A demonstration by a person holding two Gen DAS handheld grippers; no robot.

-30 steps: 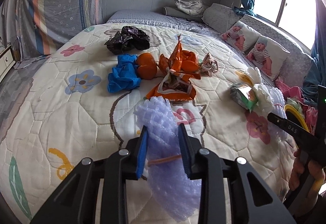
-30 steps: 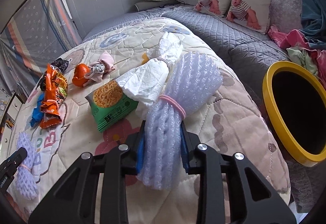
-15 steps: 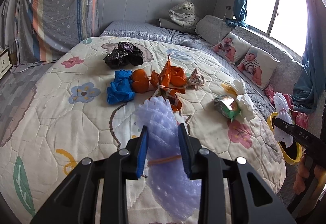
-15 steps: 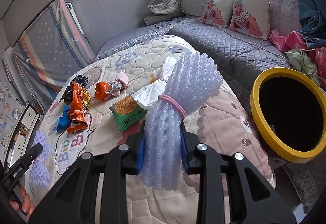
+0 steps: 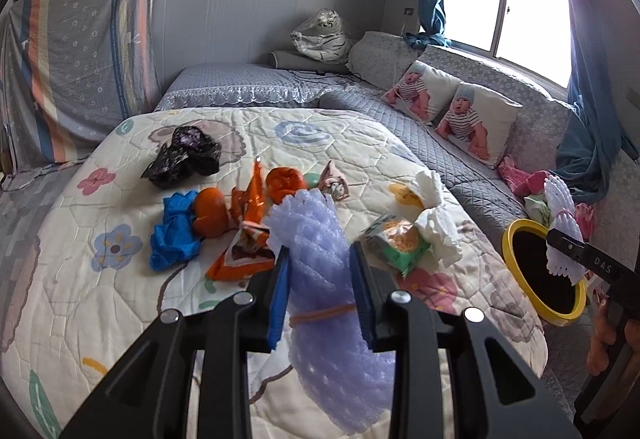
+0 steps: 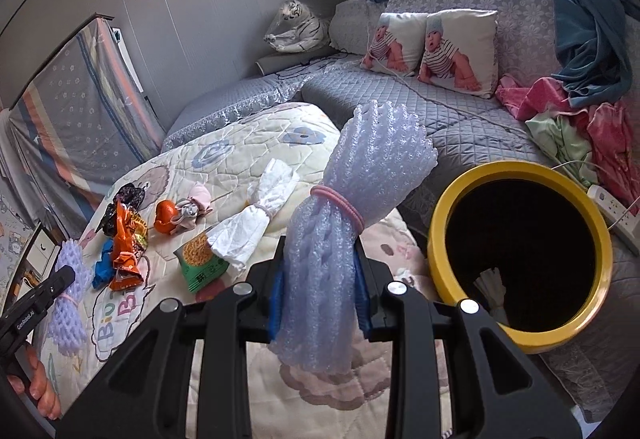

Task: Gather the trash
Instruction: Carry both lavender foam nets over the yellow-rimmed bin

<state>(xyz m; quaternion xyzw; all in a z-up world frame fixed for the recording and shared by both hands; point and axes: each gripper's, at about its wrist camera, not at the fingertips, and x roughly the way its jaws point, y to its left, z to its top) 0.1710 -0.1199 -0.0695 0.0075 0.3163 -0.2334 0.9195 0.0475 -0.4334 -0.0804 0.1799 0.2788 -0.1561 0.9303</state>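
Note:
My left gripper [image 5: 320,271] is shut on a purple foam-net bundle [image 5: 320,239] tied with an orange band, held above the bed. My right gripper [image 6: 320,283] is shut on a whitish foam-net bundle [image 6: 360,179] tied with a pink band, just left of the yellow-rimmed bin [image 6: 444,223]. The bin also shows in the left wrist view [image 5: 510,239], with the right gripper's bundle [image 5: 562,215] over it. On the quilt lie a white tissue wad [image 6: 256,223], a green noodle packet [image 6: 200,259], orange wrappers [image 5: 248,239], a blue glove [image 5: 172,231] and a black bag [image 5: 184,155].
The quilted bed [image 5: 80,299] holds the trash. A grey sofa bed [image 6: 440,107] with baby-print pillows [image 6: 456,51] and loose clothes [image 6: 580,127] lies behind the bin. A white power strip [image 6: 612,211] lies right of the bin. Something pale sits inside the bin [image 6: 492,287].
Both grippers rose and drew back from the bed, each still holding its bundle. The right gripper swung right, so the bin is now close beside it.

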